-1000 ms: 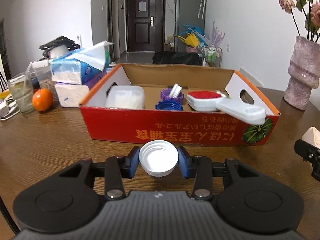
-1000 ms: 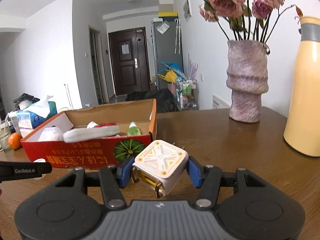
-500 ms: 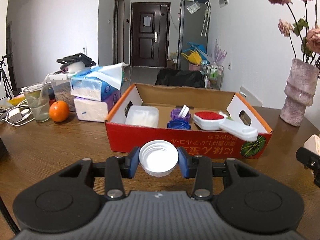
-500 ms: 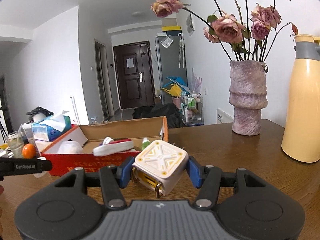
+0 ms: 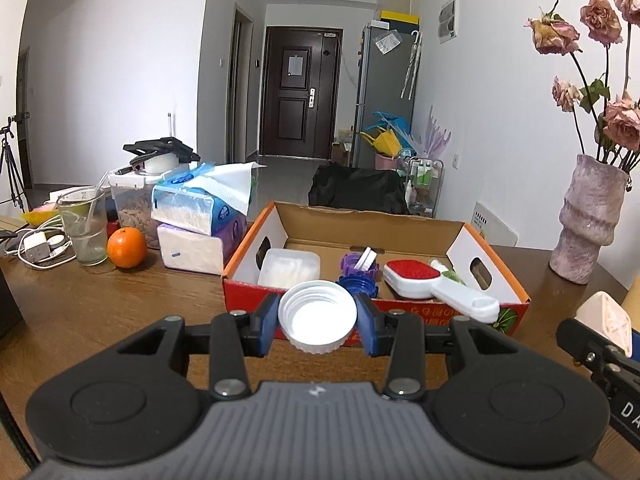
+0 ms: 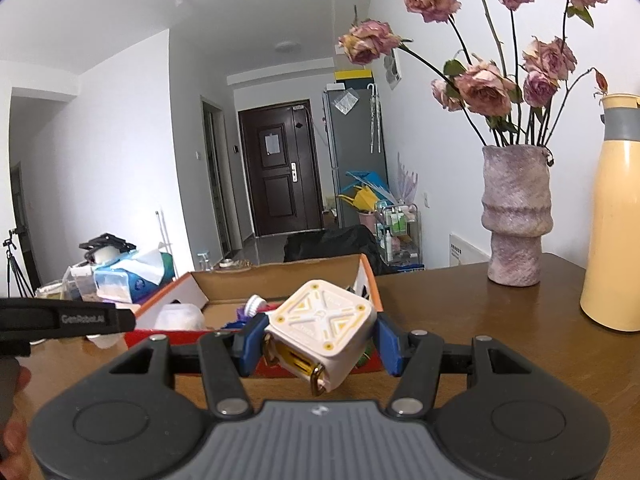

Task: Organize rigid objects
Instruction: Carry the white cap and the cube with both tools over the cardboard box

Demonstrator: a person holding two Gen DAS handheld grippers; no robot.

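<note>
My left gripper [image 5: 318,322] is shut on a white ribbed bottle cap [image 5: 317,317], hollow side toward the camera, held in the air just in front of the red cardboard box [image 5: 404,317]. My right gripper [image 6: 320,340] is shut on a white cube-shaped charger [image 6: 322,330] with yellow trim, tilted, near the box's right end [image 6: 366,280]. Inside the box lie a clear plastic container [image 5: 289,267], purple [image 5: 358,265] and blue [image 5: 358,285] caps, and a red-and-white brush [image 5: 436,286]. The cube and right gripper also show at the left wrist view's right edge [image 5: 604,322].
On the wooden table [image 5: 100,304], left of the box, are tissue packs [image 5: 200,216], an orange [image 5: 127,247], a glass [image 5: 83,230] and chargers with cables [image 5: 38,248]. A purple vase of dried roses [image 6: 516,216] and a yellow flask [image 6: 614,216] stand at the right.
Both grippers have risen with their loads, so the box sits lower in both views and its inside shows more. The grips on the cap and the cube are unchanged.
</note>
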